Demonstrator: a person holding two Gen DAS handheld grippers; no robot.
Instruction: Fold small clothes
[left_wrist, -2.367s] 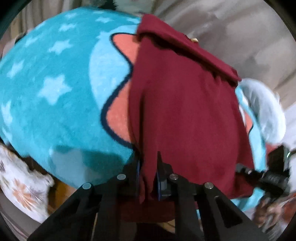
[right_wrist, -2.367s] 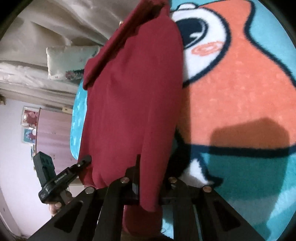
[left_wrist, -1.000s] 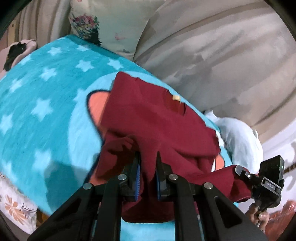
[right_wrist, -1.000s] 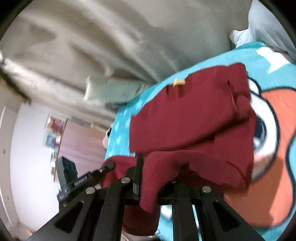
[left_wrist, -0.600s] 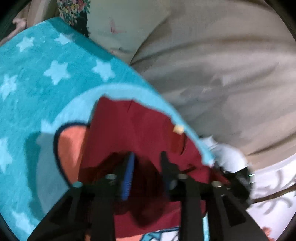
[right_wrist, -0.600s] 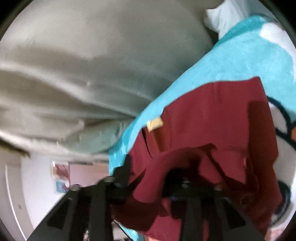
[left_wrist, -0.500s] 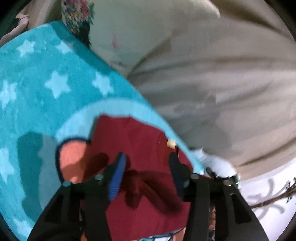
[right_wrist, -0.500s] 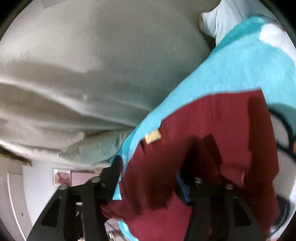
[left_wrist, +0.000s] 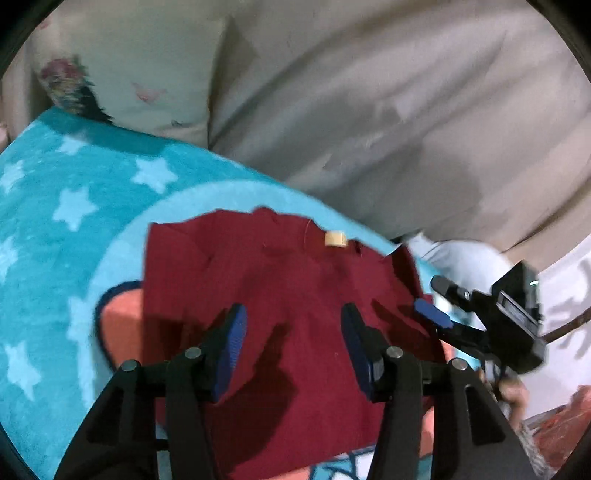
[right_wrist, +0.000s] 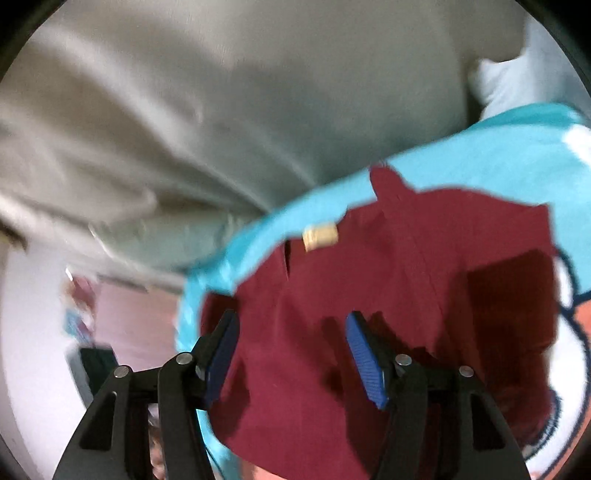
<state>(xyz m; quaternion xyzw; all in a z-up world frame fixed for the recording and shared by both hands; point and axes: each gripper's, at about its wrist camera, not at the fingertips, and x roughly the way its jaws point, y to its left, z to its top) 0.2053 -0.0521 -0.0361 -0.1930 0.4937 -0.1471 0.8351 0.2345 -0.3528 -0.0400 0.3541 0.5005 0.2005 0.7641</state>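
A dark red small garment (left_wrist: 280, 295) lies folded over on the turquoise star blanket (left_wrist: 55, 221), a tan label (left_wrist: 335, 239) at its far edge. My left gripper (left_wrist: 291, 325) is open and empty just above the garment's near part. My right gripper (right_wrist: 291, 336) is open and empty above the same garment (right_wrist: 406, 280), and shows in the left wrist view (left_wrist: 443, 314) at the garment's right edge. The label also shows in the right wrist view (right_wrist: 320, 234).
A beige sheet (left_wrist: 406, 110) rises behind the blanket. A floral pillow (left_wrist: 122, 66) lies at the far left and a white pillow (left_wrist: 461, 262) at the far right. The blanket (right_wrist: 498, 155) carries an orange cartoon patch (left_wrist: 122, 325).
Both grippers carried the garment's near edge over to the far edge, then opened and let it go. The garment now lies folded in half.
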